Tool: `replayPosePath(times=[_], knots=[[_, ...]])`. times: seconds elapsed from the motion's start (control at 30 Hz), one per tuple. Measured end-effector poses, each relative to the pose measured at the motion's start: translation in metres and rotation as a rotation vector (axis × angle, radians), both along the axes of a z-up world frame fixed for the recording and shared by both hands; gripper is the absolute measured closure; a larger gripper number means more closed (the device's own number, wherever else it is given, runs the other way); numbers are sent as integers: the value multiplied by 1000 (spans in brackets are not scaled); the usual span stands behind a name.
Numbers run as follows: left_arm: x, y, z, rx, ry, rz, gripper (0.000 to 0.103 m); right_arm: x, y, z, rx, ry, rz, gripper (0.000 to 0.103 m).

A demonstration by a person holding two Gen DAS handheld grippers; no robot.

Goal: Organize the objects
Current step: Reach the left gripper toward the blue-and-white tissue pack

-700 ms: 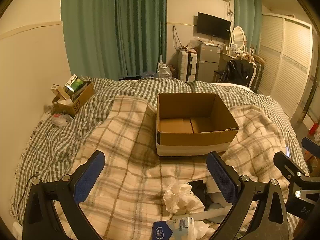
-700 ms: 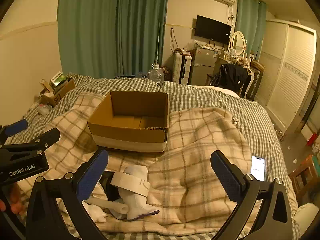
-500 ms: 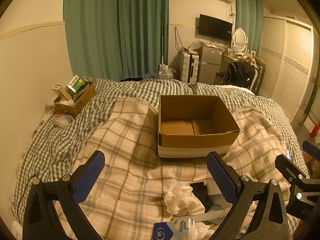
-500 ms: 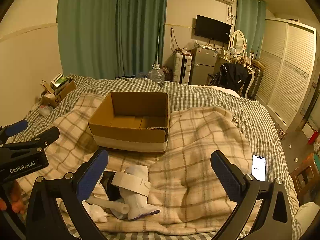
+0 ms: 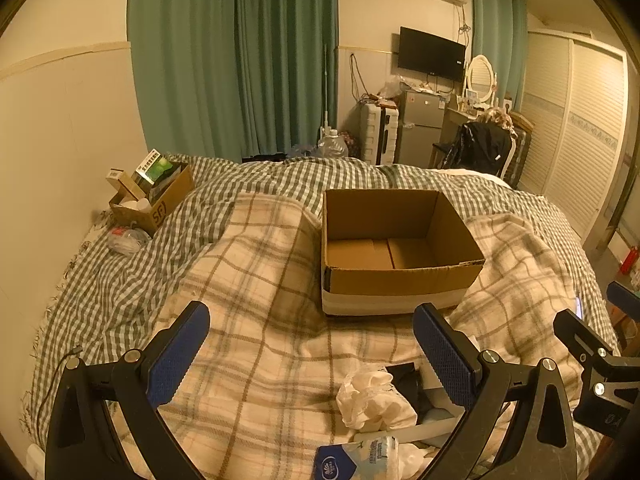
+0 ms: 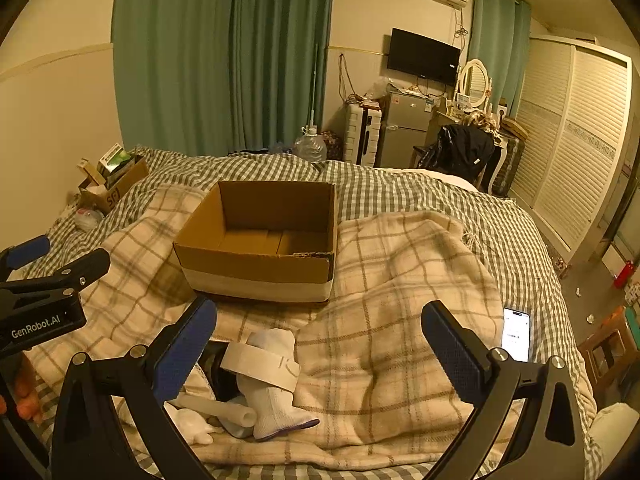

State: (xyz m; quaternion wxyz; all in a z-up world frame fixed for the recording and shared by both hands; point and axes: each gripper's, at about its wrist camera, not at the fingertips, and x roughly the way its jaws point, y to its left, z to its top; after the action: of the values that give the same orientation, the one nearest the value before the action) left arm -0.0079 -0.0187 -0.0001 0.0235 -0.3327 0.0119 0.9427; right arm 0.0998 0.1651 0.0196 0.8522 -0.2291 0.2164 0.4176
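Both fingers point(image 6: 452, 348) spread wide; white sock point(image 6: 276, 384) stands upright, toe rightward.

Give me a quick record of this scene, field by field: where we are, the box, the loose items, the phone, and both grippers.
setting: bed with a plaid blanket
box: open cardboard, empty, upright on the blanket
items: sock, tube, crumpled tissue and tissue pack, heaped on the blanket on the near side of the box
phone: screen lit, lying at the right of the bed
left gripper: open, holding nothing
right gripper: open, holding nothing
task state: nothing in the box yet
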Motion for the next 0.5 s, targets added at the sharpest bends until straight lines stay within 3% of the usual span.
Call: replayPosePath(times=[0.5], knots=[[1, 2, 0, -6, -10, -12, 0, -3, -1, 2, 13, 1, -38, 0]])
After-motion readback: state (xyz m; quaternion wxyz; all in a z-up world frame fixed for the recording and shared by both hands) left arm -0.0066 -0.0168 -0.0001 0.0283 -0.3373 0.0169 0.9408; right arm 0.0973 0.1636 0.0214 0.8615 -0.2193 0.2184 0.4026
